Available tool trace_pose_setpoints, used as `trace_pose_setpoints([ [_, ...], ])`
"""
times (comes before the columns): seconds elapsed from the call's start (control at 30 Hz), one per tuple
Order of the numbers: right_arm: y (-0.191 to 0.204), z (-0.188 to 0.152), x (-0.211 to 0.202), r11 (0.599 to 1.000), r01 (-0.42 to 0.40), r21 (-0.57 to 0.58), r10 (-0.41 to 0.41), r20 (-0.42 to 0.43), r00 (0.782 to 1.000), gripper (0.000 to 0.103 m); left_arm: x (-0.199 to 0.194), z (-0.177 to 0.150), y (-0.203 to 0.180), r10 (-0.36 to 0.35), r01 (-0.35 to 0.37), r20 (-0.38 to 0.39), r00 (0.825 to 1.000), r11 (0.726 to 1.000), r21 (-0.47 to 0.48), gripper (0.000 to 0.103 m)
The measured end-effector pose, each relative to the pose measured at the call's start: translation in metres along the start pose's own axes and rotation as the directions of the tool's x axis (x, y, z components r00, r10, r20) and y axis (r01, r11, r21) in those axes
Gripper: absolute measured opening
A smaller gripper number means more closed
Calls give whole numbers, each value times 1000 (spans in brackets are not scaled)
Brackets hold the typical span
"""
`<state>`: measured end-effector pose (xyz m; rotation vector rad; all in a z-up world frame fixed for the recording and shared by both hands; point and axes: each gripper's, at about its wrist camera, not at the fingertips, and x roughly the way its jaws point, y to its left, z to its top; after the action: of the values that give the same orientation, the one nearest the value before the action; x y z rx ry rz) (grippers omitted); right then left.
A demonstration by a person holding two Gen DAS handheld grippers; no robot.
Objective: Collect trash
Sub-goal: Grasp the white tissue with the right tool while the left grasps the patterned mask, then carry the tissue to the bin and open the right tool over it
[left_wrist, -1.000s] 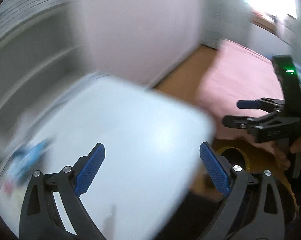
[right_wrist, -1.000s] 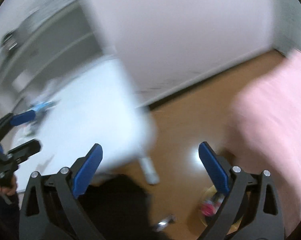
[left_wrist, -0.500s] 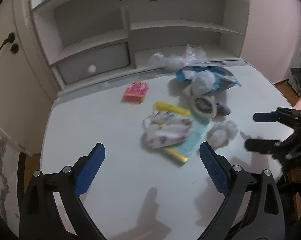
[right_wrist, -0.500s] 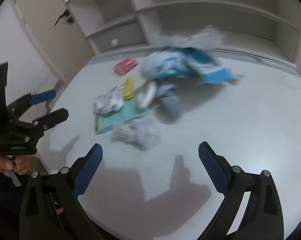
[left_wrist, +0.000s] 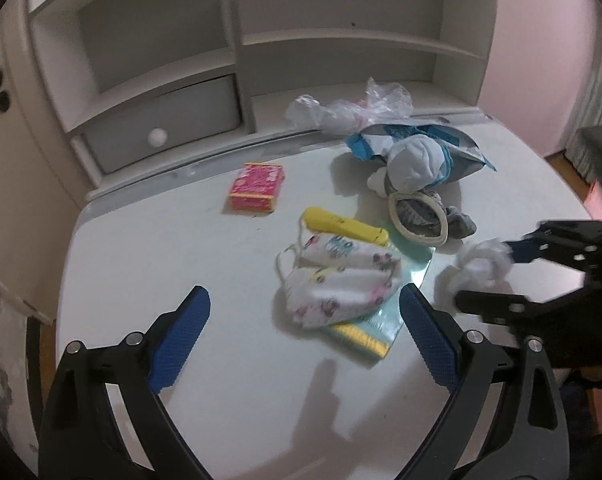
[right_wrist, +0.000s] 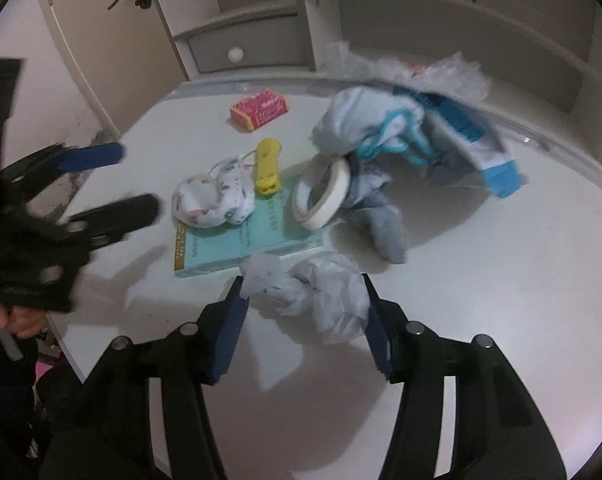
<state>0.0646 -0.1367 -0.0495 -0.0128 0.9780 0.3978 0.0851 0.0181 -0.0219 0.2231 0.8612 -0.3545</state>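
- On the white desk (left_wrist: 149, 264) lies a scatter of litter below the shelf unit (left_wrist: 261, 40).
- Teal booklet (right_wrist: 237, 236) sits mid-desk, under a patterned face mask (left_wrist: 337, 284).
- Crumpled tissue wad (right_wrist: 321, 292) rests at the near edge, between the right gripper's (right_wrist: 303, 320) closing jaws; contact looks likely but blurred.
- Left gripper (left_wrist: 301, 344) hovers wide apart, empty.

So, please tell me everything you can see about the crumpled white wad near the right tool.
The crumpled white wad looks like thin tissue or plastic film, bunched into an irregular lump. It lies on the white desk, at the near edge of the teal booklet. The right tool is closing around it; whether the pads press it yet is unclear.
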Motion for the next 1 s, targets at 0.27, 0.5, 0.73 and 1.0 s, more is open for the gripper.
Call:
trace_pose_setpoints([
  [0.27,-31,-12,-24,997,20,68,-22,18,1000,54,42,6,-27,-14,18,-56,998,998,55,92],
  [0.5,-47,-27,-34,993,35,109,-38,32,999,54,42,10,-20,17,-17,-55,998,1000,-11,39],
  [0.73,-73,-45,-62,984,39,173,-53,80,995,54,1,16,-16,64,-63,18,998,996,-57,36],
  [1.0,-132,-93,-119,945,105,309,-155,141,978,54,-31,42,-90,-27,24,85,996,999,39,36],
])
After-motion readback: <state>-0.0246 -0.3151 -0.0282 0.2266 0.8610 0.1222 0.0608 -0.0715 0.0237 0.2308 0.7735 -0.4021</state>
